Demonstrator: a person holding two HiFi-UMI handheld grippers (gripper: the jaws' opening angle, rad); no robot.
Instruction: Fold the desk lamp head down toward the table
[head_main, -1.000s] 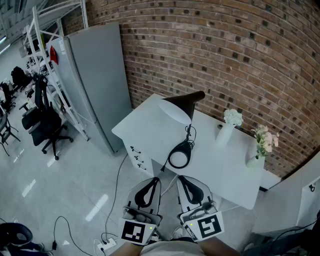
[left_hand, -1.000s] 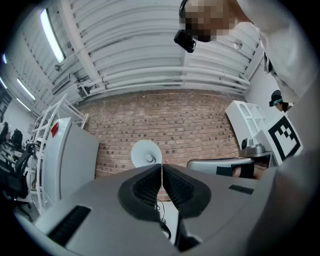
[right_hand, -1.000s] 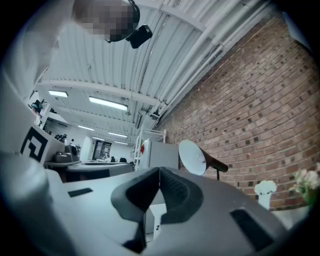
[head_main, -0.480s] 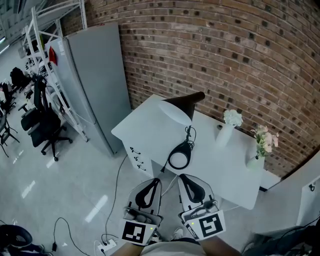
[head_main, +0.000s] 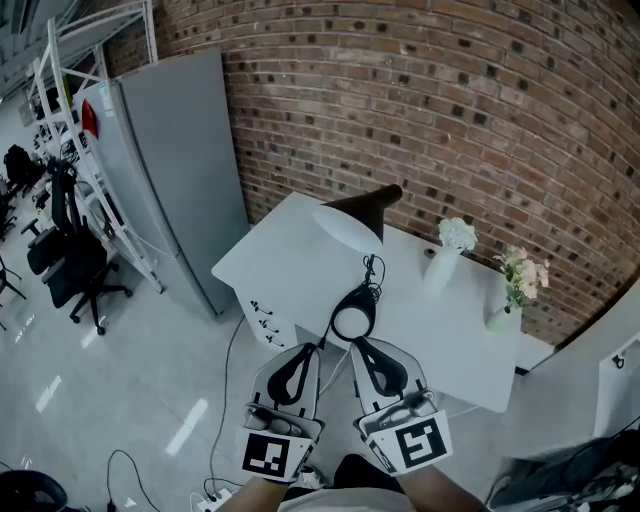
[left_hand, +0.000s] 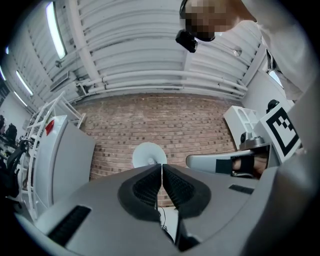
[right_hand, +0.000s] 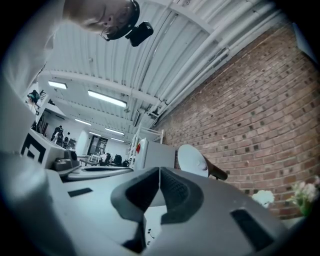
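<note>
We hold the two grippers side by side at the near edge of the white table (head_main: 290, 262), both pointing toward the desk lamp. The left gripper (head_main: 312, 347) has its jaws pressed together with nothing between them, and its own view shows the dark ribbed pads meeting in a thin line at the left gripper (left_hand: 162, 166). The right gripper (head_main: 355, 344) is likewise clenched and empty, as its own view of the right gripper (right_hand: 159, 170) confirms.

The desk lamp stands on the table ahead of both tools. Its round base (head_main: 352, 322) sits near the table's front edge, just beyond the gripper tips in the head view, and a thin cable curls above it. The lamp head (head_main: 354, 220), a black cone with a white inside, is raised farther back, close to the brick wall (head_main: 460, 100), with its open mouth turned toward us. From the left gripper view the lamp head (left_hand: 148, 155) appears just above the closed tips; from the right gripper view the lamp head (right_hand: 193, 160) lies up and to the right of them. Neither gripper touches the lamp.

To the right on the table stand two vases of flowers (head_main: 442, 262).
</note>
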